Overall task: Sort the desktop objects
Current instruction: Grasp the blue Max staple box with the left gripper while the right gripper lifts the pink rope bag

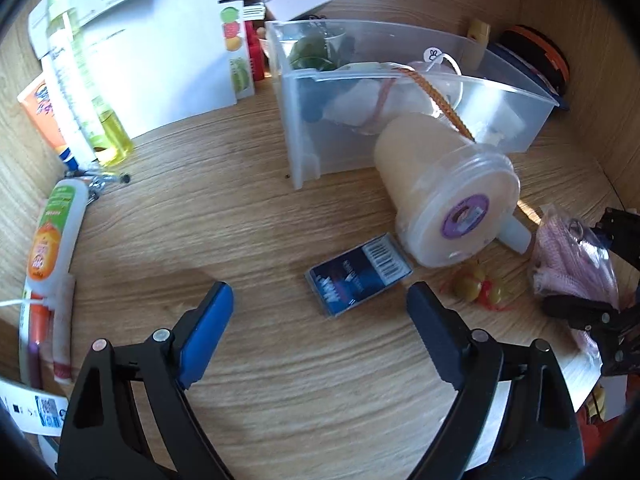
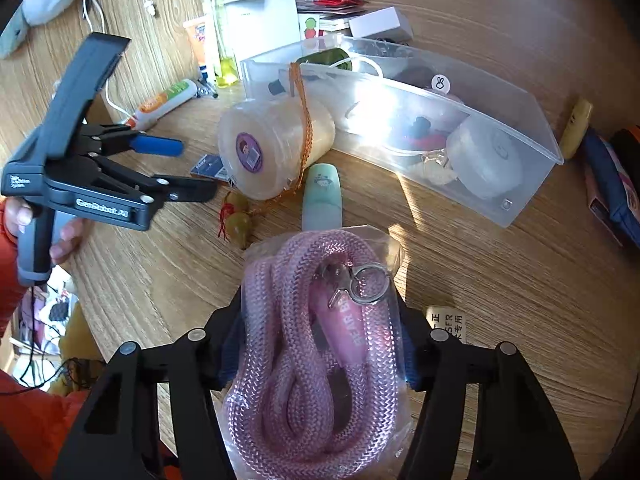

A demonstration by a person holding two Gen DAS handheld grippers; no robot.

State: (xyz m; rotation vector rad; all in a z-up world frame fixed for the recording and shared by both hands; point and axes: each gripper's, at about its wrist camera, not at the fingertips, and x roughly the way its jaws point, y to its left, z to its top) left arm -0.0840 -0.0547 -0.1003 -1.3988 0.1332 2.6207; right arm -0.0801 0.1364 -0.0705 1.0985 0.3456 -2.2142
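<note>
Just in front of the clear bin point(image 2: 520, 184), on the side nearer me, the bagged pink rope point(image 2: 320, 344) lay on the counter point(image 2: 500, 280), and my right hand-held gripper point(image 2: 320, 354) had it between its jaws. From the right wrist view the pads sat against the plastic on both sides, so I judged them pinching the bag across its width. The bag's long axis ran straight away from that hand toward the bin, with the metal clasp point(image 2: 352, 284) at the far end.

My left hand-held gripper point(image 1: 320, 304) stood spread wide with nothing in it, aimed down at the counter. The small blue card packet point(image 1: 360, 274) lay just ahead of its tips, a little toward the right finger, its long side slanted across the gap, not in line with it. The white tub point(image 1: 452, 196), tipped on its side against the bin, lay just beyond the packet. I judged the left hand the nearer one for the packet, and the right already committed to the rope.
</note>
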